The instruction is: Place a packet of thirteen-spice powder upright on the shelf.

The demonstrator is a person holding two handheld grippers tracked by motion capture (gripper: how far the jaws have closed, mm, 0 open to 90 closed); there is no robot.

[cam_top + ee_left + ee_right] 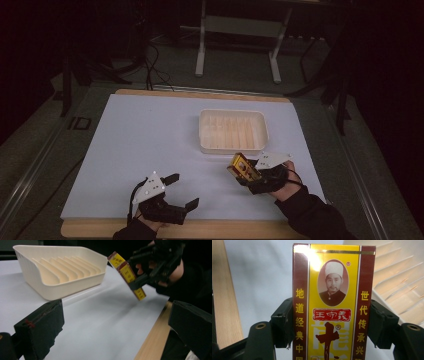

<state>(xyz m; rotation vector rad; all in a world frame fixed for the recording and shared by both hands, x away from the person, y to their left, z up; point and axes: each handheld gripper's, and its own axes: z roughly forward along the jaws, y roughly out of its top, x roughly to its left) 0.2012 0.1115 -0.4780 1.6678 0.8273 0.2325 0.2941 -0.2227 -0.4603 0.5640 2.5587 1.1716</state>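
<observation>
White sheet [150, 150] on wooden table [210, 229] (dim room, perhaps a workshop).

Yellow-and-maroon box [334, 302], cream ribbed tray [233, 131], pale blue mat [150, 150]

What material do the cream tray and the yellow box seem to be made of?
Cream tray: likely moulded plastic, matte, with smooth rounded corners and ribs formed in one piece. Yellow box, held by the right gripper: probably glossy printed cardboard; sharp folded edges, glare on its face.

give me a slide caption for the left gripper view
Open left gripper jaws frame the right gripper holding a yellow-and-maroon box above the white sheet, beside a cream ribbed tray.
</observation>
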